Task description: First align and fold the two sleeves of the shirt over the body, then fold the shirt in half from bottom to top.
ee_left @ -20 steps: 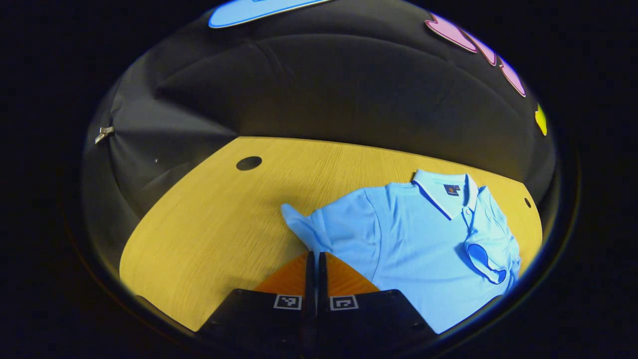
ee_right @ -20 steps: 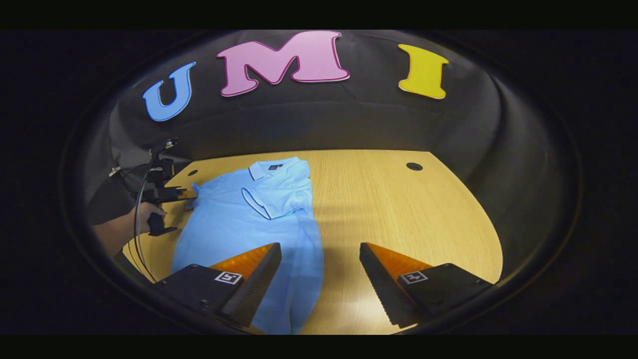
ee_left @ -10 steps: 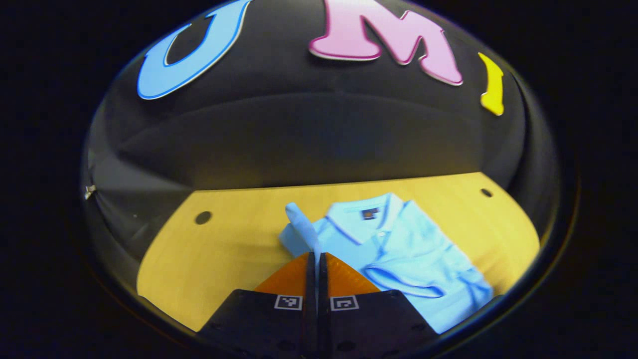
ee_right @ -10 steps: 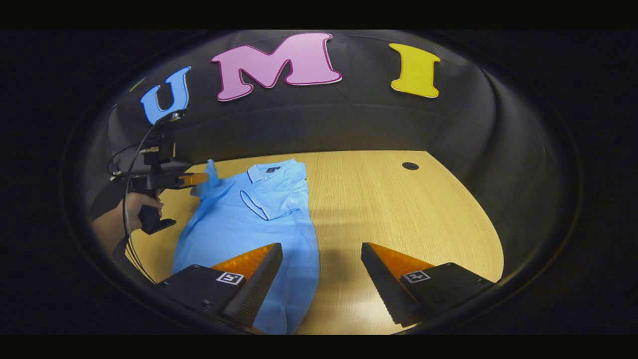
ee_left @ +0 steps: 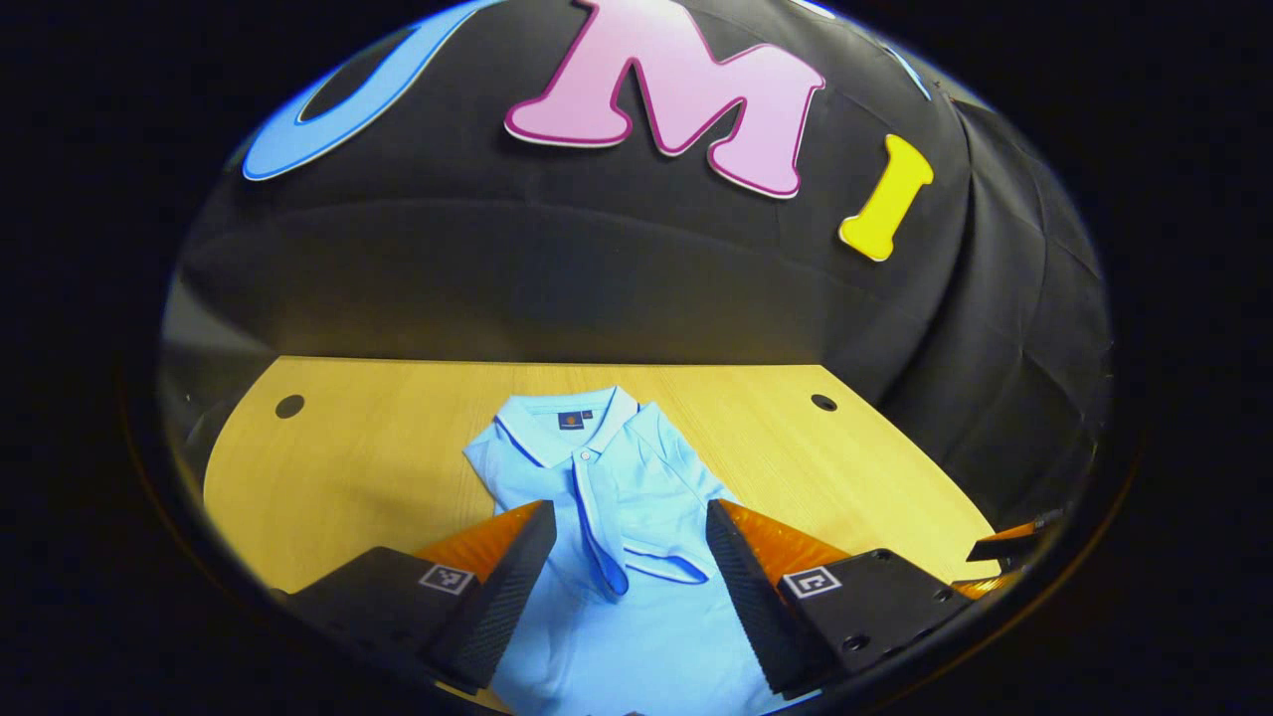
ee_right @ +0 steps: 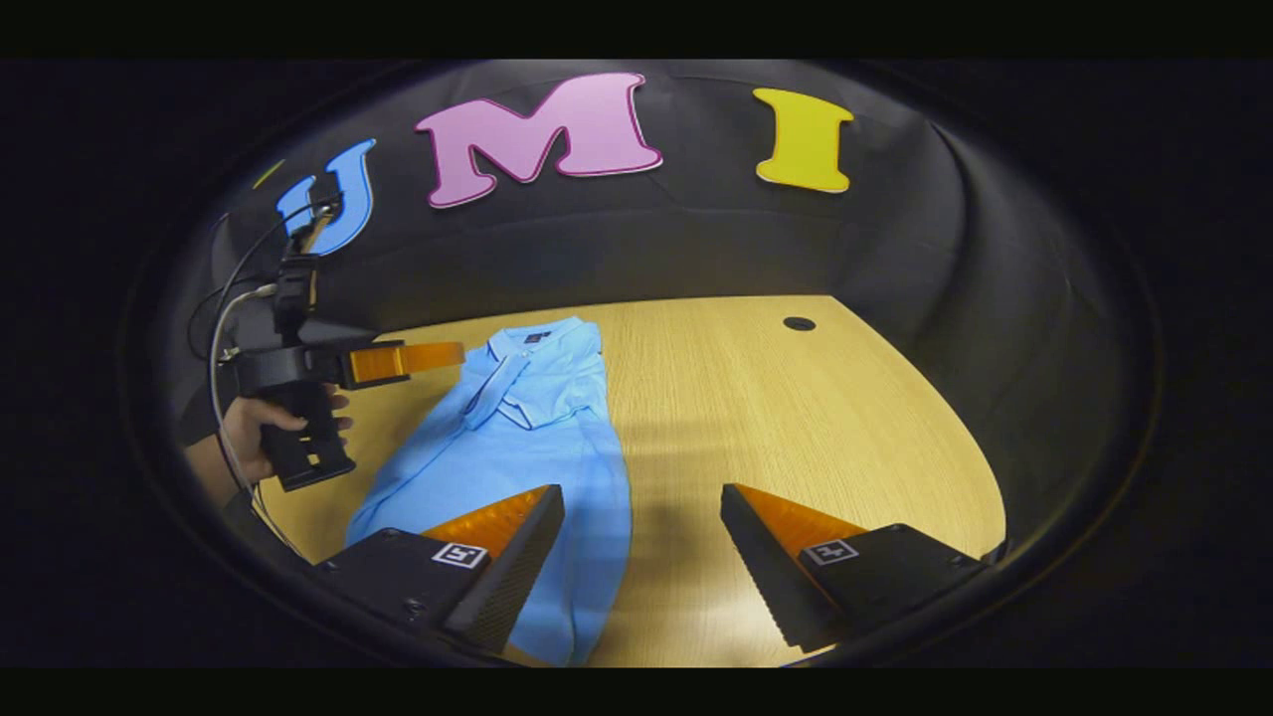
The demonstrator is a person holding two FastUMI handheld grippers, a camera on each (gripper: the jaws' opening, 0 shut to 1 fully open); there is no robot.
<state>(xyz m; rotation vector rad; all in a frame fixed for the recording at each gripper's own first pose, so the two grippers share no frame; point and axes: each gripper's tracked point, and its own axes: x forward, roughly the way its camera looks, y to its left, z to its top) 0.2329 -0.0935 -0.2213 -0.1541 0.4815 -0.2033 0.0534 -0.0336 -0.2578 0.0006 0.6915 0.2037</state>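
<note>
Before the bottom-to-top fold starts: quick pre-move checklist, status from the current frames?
1. Both sleeves folded over the body: ok. Both lie across the chest of the shirt, below the collar.
2. Left gripper released: ok. Jaws open above the shirt, nothing between them.
3. Right gripper free: ok. Jaws open, empty, near the shirt's lower right edge.
4. Sleeves aligned and flat: not ok. They overlap unevenly, with raised folds at mid-chest.
5. Hem ready to grasp: cannot tell. The bottom edge runs out of both views.
6. Table space beside the shirt: ok. Bare wood to its right.
</note>
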